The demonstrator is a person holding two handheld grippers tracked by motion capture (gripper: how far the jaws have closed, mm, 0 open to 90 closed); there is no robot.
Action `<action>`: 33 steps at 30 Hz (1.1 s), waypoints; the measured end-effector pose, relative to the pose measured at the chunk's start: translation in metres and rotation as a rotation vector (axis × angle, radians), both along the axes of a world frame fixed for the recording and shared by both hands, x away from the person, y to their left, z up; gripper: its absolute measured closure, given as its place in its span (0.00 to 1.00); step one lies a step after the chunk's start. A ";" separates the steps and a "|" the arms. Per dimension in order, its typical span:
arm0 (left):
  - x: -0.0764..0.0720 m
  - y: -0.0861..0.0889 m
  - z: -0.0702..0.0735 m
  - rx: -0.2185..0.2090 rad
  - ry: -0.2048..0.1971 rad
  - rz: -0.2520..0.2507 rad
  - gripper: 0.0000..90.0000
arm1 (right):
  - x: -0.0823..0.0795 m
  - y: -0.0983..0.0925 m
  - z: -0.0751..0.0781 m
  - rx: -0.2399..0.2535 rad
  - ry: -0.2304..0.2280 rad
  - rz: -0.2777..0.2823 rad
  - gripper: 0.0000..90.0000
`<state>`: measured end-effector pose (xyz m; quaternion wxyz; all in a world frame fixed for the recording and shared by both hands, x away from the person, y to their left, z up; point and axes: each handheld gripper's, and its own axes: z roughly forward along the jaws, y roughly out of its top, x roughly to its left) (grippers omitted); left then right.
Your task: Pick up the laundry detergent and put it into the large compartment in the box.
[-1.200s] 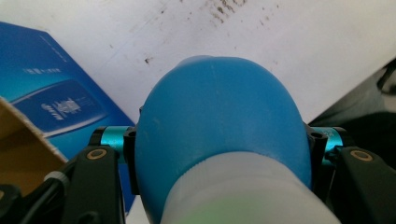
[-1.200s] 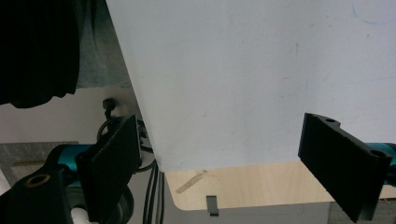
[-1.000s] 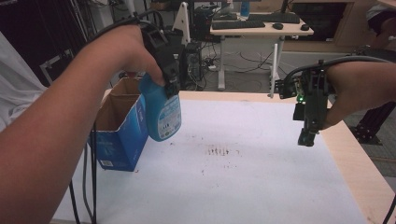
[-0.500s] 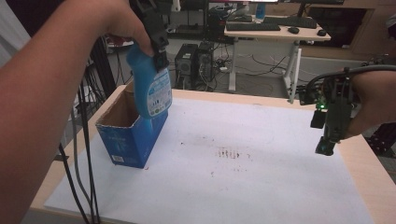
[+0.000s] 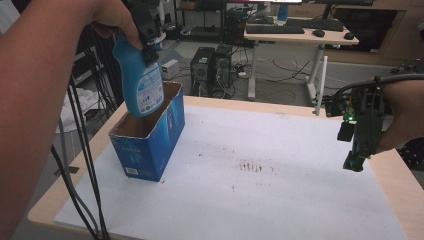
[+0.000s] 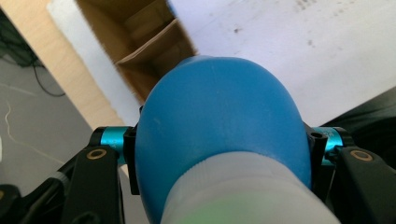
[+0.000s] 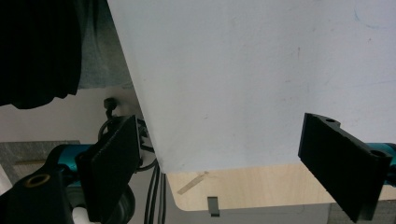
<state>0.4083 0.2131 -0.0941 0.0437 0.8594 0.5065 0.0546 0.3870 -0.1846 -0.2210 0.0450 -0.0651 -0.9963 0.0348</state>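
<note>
My left gripper (image 5: 146,37) fingers clamped on neck of blue spray bottle (image 5: 140,82), bottle upright, its base dipping into open top of blue cardboard box (image 5: 150,140) on worktop (image 5: 280,200). Right gripper (image 5: 361,135) well apart from box, fingers apart, holding nothing

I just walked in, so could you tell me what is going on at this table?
A person holds a gripper in each hand. The left gripper is shut on a blue bottle, holding it upright with its base just inside the open blue box. The right gripper hangs open and empty over the table's right edge.
</note>
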 end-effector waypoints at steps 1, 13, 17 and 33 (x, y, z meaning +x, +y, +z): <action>0.002 0.007 -0.004 -0.011 0.008 0.011 0.43 | 0.001 0.001 0.001 0.001 -0.001 -0.001 0.13; 0.014 0.025 -0.038 -0.032 0.023 0.009 0.43 | 0.003 0.008 -0.001 -0.002 0.007 -0.004 0.13; 0.018 0.027 -0.052 -0.025 0.034 -0.020 0.43 | 0.003 0.008 -0.002 -0.005 0.005 -0.003 0.13; 0.025 0.034 -0.113 0.008 0.068 -0.202 0.43 | 0.004 0.010 -0.003 -0.003 -0.001 -0.001 0.13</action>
